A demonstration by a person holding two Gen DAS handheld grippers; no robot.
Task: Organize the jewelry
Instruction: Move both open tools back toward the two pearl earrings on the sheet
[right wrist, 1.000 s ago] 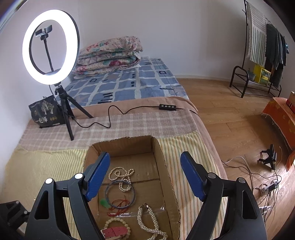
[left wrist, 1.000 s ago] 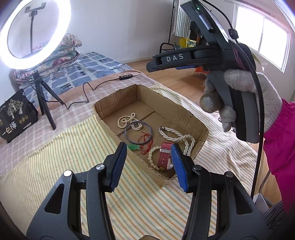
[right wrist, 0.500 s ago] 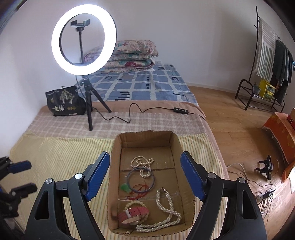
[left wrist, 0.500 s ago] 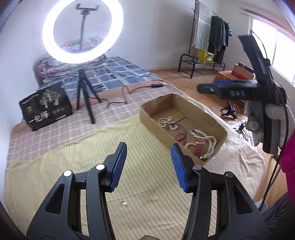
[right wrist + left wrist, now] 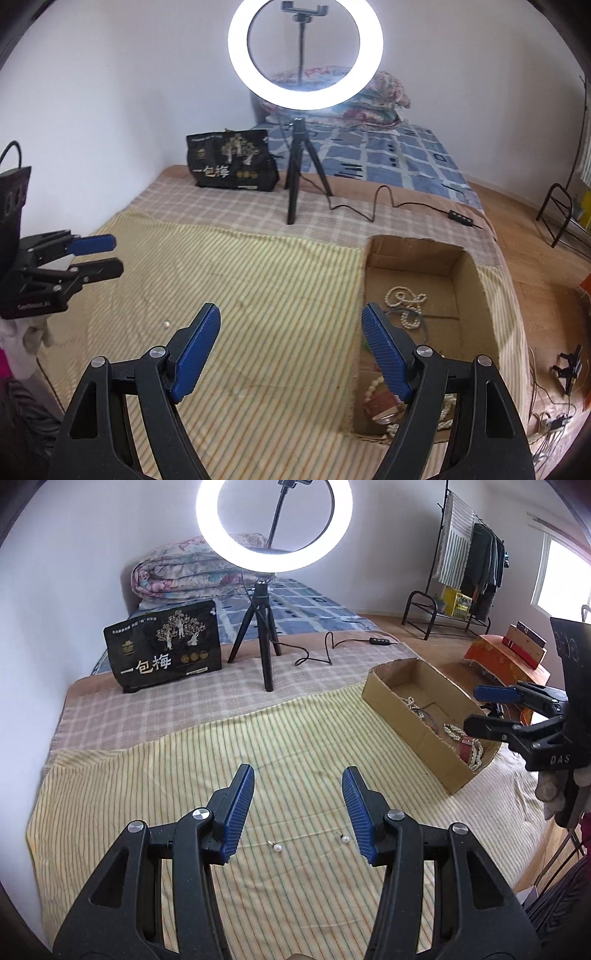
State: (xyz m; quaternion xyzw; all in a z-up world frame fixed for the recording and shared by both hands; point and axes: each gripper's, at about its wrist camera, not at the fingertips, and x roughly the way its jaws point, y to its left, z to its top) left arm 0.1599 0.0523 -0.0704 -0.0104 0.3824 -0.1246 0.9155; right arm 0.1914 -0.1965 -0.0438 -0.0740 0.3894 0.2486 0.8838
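Observation:
A cardboard box (image 5: 402, 716) (image 5: 469, 280) sits on the striped yellow cloth and holds pearl necklaces (image 5: 404, 301), a dark bangle and a red strap (image 5: 466, 746). Two small pearl earrings (image 5: 277, 847) (image 5: 345, 839) lie on the cloth just ahead of my left gripper (image 5: 297, 812), which is open and empty above them. One pearl earring shows in the right wrist view (image 5: 167, 324). My right gripper (image 5: 291, 354) is open and empty, over the cloth by the box's left wall.
A ring light on a tripod (image 5: 267, 653) (image 5: 299, 177) stands on the checked cloth behind, with its cable (image 5: 384, 206). A black printed bag (image 5: 164, 653) (image 5: 232, 164) leans beside it. Folded quilts lie at the back. The bed edge drops off to the right.
Both grippers swung left, away from the box. The left one now hangs over the bare cloth with the two pearl earrings in front of it; the box has moved to the right in both views.

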